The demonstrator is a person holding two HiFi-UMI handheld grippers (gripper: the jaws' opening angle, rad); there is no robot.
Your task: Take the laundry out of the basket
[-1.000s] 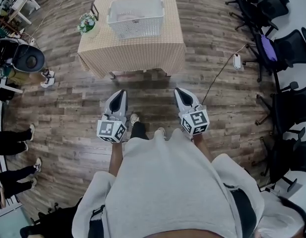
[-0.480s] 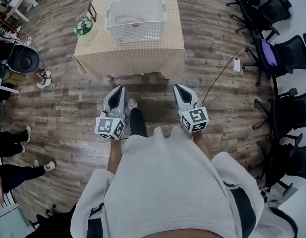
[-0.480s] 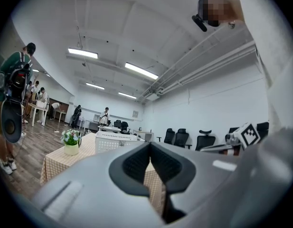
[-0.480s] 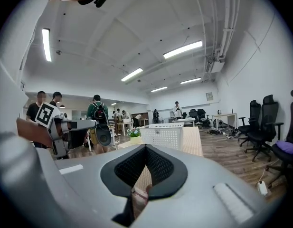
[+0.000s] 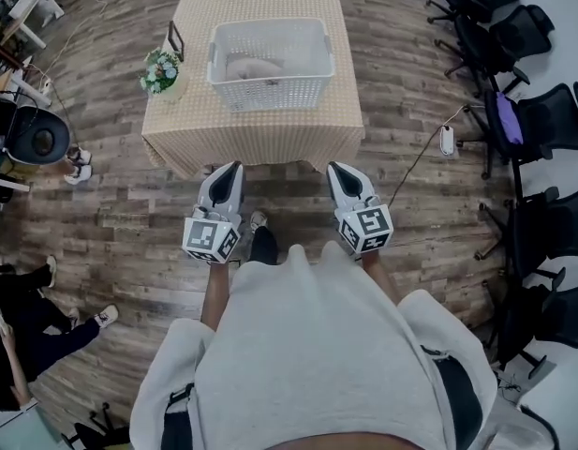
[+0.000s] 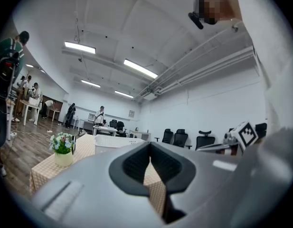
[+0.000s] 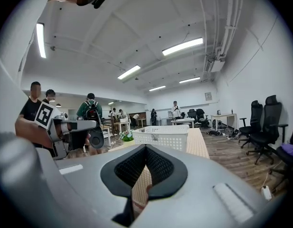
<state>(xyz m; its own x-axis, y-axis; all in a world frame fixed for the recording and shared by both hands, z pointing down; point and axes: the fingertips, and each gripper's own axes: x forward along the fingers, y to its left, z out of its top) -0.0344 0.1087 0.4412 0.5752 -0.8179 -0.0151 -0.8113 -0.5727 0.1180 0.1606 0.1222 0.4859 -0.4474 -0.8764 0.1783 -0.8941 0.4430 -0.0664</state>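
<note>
A white slatted laundry basket [image 5: 270,90] stands on a table with a beige checked cloth [image 5: 260,134], ahead of me. Pale pinkish laundry [image 5: 256,67] lies inside it. My left gripper [image 5: 234,169] and right gripper [image 5: 333,169] are held side by side over the wooden floor, just short of the table's near edge, both pointing at it. Both are shut and hold nothing. The left gripper view shows its closed jaws [image 6: 150,146] with the basket [image 6: 113,144] beyond. In the right gripper view the basket [image 7: 163,137] stands past the closed jaws [image 7: 146,148].
A pot of flowers [image 5: 162,71] stands on the table's left corner beside the basket. Black office chairs [image 5: 541,111] line the right wall, with a power strip and cable [image 5: 447,141] on the floor. People [image 5: 26,317] stand at the left, near a round black device [image 5: 36,137].
The table and basket have come closer in the head view as the person walks forward. Both grippers have kept their spacing and stayed shut.
</note>
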